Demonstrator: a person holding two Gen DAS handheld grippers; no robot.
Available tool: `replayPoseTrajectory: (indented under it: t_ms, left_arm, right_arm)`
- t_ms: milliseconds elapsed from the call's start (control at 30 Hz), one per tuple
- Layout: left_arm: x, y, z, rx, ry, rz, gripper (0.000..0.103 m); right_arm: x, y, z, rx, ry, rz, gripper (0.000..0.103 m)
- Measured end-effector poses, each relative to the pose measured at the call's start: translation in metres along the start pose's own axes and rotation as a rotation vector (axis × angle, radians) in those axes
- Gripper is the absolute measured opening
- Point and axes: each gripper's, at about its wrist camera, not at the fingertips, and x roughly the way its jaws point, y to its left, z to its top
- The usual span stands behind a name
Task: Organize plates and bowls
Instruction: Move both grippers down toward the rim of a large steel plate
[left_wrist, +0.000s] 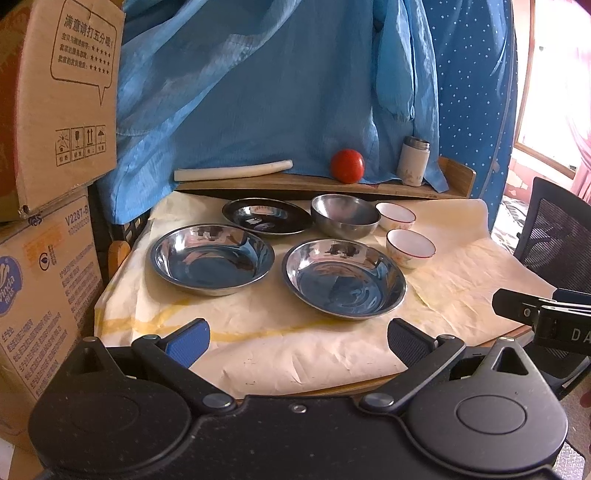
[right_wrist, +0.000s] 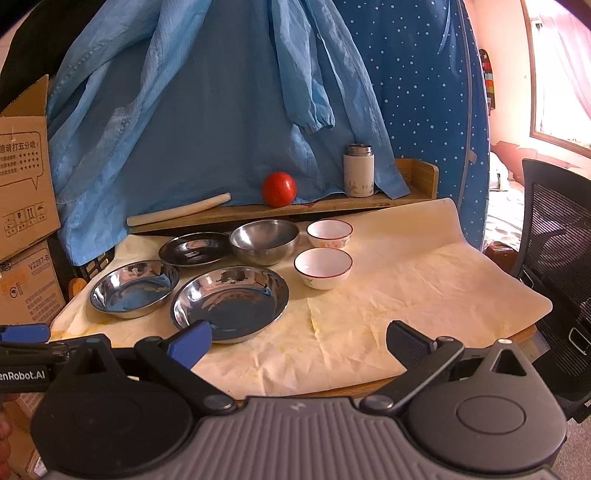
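Plainly, nothing has been gripped: the left gripper (left_wrist: 298, 341) and the right gripper (right_wrist: 298, 343) are both held back at the near edge of the table, fingers spread wide and empty.

Risks are read from left to right. The left steel plate (left_wrist: 212, 260) and the near steel plate (left_wrist: 343, 277) have thin, polished, flared rims – a shallow pinch could slip, and a plate could be tipped or dropped with a clatter. Both rest on creased cream paper (left_wrist: 461, 280), which could be dragged or bunched if a plate were slid rather than lifted. Behind them the dark plate (left_wrist: 264, 216) is overlapped by, or touching, the deep steel bowl (left_wrist: 345, 216); which of the 2 cannot be told, and lifting either could disturb the other. Further right, 2 white ceramic bowls with red rims – the far bowl (left_wrist: 397, 216) close beside the steel bowl, the near bowl (left_wrist: 410, 247) – are glazed, rounded and brittle, so chipping would be likely if they were knocked or nested hard.

On the wooden shelf (left_wrist: 458, 181) behind, a round tomato (left_wrist: 347, 166) could be rolled off by a careless reach.
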Motion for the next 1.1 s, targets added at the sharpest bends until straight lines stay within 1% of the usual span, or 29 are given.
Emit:
replayPoseTrajectory:
  t_ms: [233, 367, 500, 567, 700, 800, 900, 967, 1100]
  left_arm:
    - [0.003, 0.003, 0.0, -0.005, 0.007, 0.002, 0.102]
    - [0.006, 0.008, 0.001, -0.029, 0.027, -0.006, 0.102]
    - [0.012, 0.021, 0.004, -0.124, 0.072, -0.037, 0.102]
    - [0.016, 0.026, 0.007, -0.158, 0.074, -0.026, 0.102]
    - [0.029, 0.036, 0.013, -0.228, 0.102, -0.014, 0.102]
    - [0.039, 0.04, 0.02, -0.258, 0.108, 0.009, 0.102]
    - [0.048, 0.044, 0.028, -0.309, 0.097, -0.002, 0.102]
    - [0.059, 0.046, 0.033, -0.348, 0.11, -0.012, 0.102]
    - [0.079, 0.048, 0.042, -0.419, 0.138, 0.007, 0.102]
  right_arm:
    - [0.004, 0.002, 0.0, -0.003, 0.008, 0.002, 0.103]
    - [0.006, 0.003, 0.001, -0.006, 0.013, 0.005, 0.103]
    - [0.012, 0.004, 0.008, -0.005, 0.025, 0.027, 0.103]
    - [0.018, 0.006, 0.011, -0.01, 0.037, 0.047, 0.103]
    - [0.032, 0.009, 0.019, -0.025, 0.053, 0.086, 0.103]
    - [0.046, 0.01, 0.028, -0.036, 0.068, 0.116, 0.103]
    - [0.063, 0.009, 0.037, -0.048, 0.082, 0.15, 0.103]
    - [0.077, 0.007, 0.045, -0.057, 0.09, 0.174, 0.103]
    - [0.105, 0.002, 0.061, -0.082, 0.105, 0.225, 0.103]
